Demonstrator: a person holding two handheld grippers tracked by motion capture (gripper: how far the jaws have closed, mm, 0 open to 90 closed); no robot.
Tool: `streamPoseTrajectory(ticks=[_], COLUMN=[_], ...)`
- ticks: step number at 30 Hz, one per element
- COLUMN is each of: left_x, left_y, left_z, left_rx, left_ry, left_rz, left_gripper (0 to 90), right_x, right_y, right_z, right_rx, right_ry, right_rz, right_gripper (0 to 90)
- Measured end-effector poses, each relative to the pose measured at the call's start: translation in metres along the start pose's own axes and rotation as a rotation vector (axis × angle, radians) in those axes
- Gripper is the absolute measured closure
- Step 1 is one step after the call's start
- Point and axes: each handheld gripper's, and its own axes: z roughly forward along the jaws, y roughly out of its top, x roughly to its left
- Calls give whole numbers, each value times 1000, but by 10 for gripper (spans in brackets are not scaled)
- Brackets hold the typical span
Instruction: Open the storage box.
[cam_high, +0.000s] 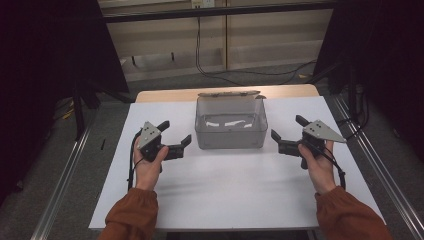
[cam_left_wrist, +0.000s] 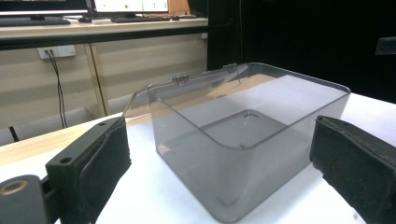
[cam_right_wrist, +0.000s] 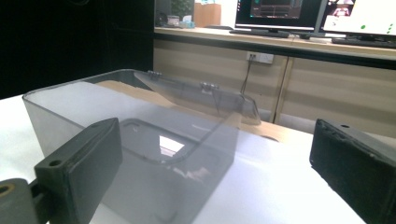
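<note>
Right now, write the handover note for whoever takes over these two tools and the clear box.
Left tool: open, holding nothing, raised just left of the clear box, jaws aimed at it.
Right tool: open, holding nothing, just right of the box, jaws aimed at it.
Box: sits toward the far middle of the white tabletop, hinged lid swung open and hanging back behind the far wall. Inside looks empty.
Done: lid is open; neither tool touches the box.
Left: likely closing or moving the box, with both tools closing in from the sides.
</note>
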Motion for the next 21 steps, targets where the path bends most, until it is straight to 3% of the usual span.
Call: streamPoseTrajectory(ticks=[6, 13, 21], left_x=[-3, -9, -9], left_y=[-11, -26, -35], left_z=[-20, -44, -72], left_rx=[-3, -2, -7], left_ry=[13, 42, 125], left_rz=[-10, -21, -66], left_gripper=[48, 48, 48], right_x=[-3, 2, 2], right_y=[-5, -18, -25], right_z=[-21, -44, -69], right_rx=[-28, -20, -29], right_ry=[-42, -70, -98], right_rz=[0, 0, -4], right_gripper=[22, 22, 15])
